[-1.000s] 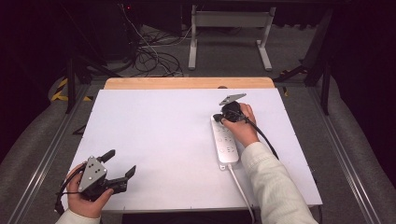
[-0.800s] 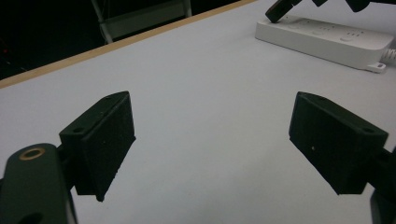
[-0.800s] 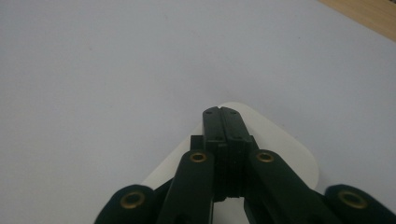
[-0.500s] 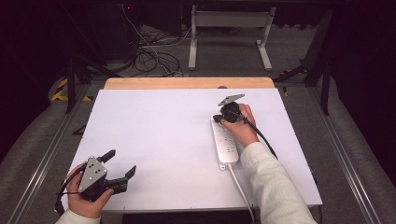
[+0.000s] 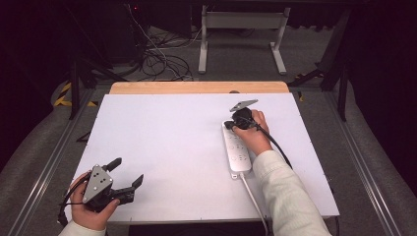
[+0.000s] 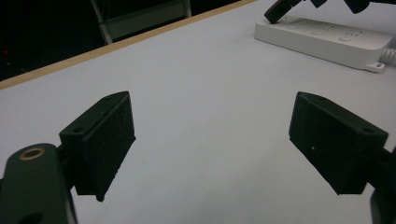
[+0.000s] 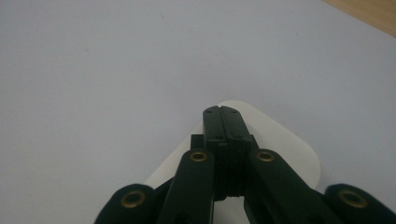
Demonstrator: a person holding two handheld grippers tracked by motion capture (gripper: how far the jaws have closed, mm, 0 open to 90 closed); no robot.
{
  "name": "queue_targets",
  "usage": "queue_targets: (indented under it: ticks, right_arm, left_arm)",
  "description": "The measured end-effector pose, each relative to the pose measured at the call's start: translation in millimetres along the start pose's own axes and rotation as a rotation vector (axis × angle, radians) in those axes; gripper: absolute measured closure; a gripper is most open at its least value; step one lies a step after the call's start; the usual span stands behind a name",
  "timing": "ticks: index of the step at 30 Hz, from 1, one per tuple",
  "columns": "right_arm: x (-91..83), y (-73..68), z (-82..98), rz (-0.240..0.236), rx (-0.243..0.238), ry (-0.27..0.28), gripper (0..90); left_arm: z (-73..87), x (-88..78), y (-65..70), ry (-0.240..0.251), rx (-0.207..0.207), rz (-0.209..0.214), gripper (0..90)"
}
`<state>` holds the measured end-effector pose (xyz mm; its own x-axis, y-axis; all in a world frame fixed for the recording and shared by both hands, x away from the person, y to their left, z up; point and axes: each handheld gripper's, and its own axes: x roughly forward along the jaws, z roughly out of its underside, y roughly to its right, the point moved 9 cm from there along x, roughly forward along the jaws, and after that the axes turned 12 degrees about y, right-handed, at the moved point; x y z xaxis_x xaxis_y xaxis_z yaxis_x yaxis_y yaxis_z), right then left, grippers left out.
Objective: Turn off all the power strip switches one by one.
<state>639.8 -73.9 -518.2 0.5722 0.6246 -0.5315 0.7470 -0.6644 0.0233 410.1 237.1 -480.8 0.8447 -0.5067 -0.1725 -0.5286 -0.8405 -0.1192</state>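
Nearest to us, at the near left corner of the counter point(image 5: 162, 147), we hold the left claw point(image 5: 127, 173) with its jaws spread wide and nothing between them; in the left gripper view the two black pads point(image 6: 105, 135) stand well apart over bare white surface.

Farther out, right of centre, lies the white power strip point(image 5: 237, 150), lengthwise away from us, its white cord point(image 5: 253, 196) trailing back toward the near edge. Our right claw point(image 5: 229, 125) sits at the strip's far end. In the right gripper view the jaws are pressed together, with no gap to be seen between them and the strip's rounded white end point(image 7: 285, 140) just under the tips. We cannot tell whether the tips touch the strip.

We judge that the strip will handle as a stiff, hard plastic bar, light to moderate in weight, with a smooth casing that may slip under a narrow pinch. It is long, so a hold at one end would likely let it swing, and the cord would drag behind. We would take it across its narrow width near the middle, or slide it flat instead of lifting it. It does not look fragile.

We can make out faint socket marks on its top, but no brand, label or legible writing anywhere.
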Motion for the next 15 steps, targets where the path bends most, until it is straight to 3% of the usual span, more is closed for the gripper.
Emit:
queue_targets:
  ticks: [15]
  right_arm:
    - [0.9, -0.1, 1.1, 0.009, 0.028, -0.003, 90.0]
  left_arm:
    - [-0.7, -0.4, 0.2, 0.006, -0.006, 0.000, 14.8]
